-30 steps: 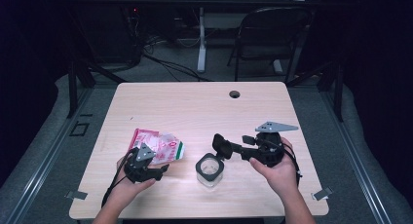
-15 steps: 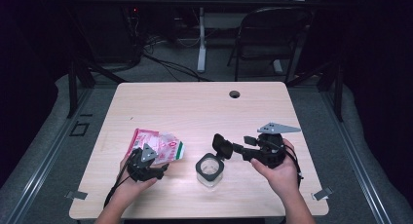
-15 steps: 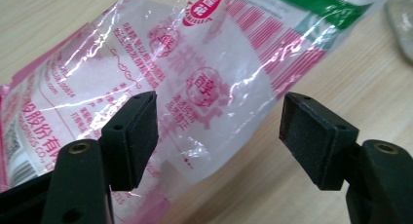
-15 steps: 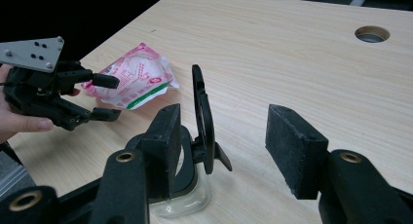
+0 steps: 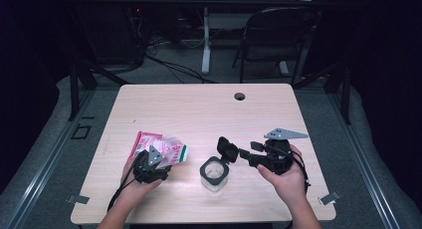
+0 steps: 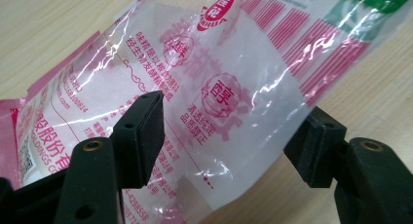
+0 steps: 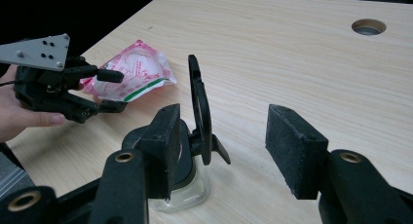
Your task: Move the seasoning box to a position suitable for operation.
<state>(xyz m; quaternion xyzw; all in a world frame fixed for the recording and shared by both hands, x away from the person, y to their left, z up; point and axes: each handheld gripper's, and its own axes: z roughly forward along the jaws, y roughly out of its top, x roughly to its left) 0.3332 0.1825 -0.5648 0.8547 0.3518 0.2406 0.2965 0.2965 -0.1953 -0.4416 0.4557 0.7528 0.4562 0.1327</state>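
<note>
On the pale wooden desk (image 5: 199,109), the clear plastic pouch with pink print and white granules (image 6: 214,87) lies between the left gripper (image 5: 158,162)'s jaws, which have just been closing a little but stand apart, not yet pressing. The right gripper (image 7: 219,146) hangs spread wide beside the small clear jar with its black flip lid (image 5: 215,171) raised. Best to clamp the pouch squarely before lifting, near its edge, to avoid slipping.

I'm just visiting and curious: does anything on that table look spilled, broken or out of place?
Nothing looks spilled or broken. The small clear jar stands upright with its black flip lid swung open. The crinkled pink-and-white bag lies flat on the table, between the jaws of the left tool, which have just been closing.
</note>
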